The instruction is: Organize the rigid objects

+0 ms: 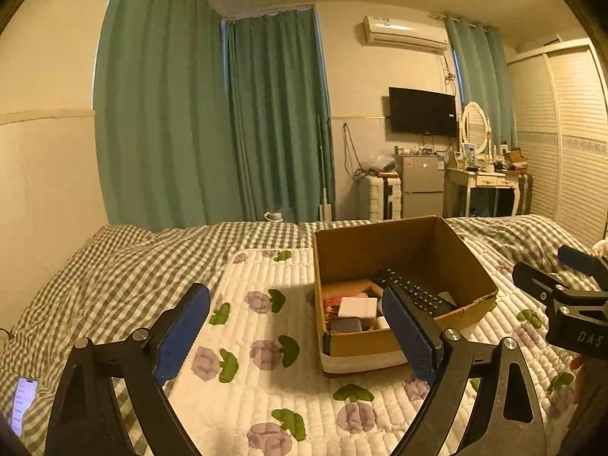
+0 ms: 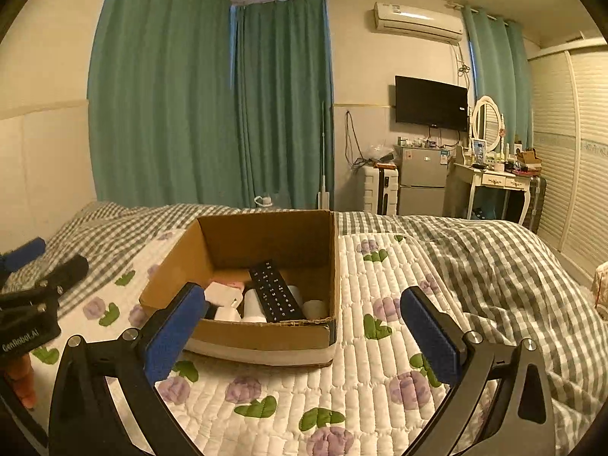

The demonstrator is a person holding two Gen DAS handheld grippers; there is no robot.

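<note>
Brown open-topped cardboard box (image 2: pixel 266 277) sits on white floral quilted mat (image 2: pixel 380 342) on bed, holding black remote control (image 2: pixel 275 292) atop small white items. Left gripper (image 1: pixel 300 326) and right gripper (image 2: pixel 304 330) both spread wide, empty. Judged step: reach into box; approach from above, take remote across its narrow width, avoid cardboard rim.

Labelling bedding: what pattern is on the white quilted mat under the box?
Purple flowers with green leaves on the mat; clearest in the right wrist view.

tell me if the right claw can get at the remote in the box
Probably yes: the right claw is open, the box has no lid, and the remote lies on top, uncovered.
</note>
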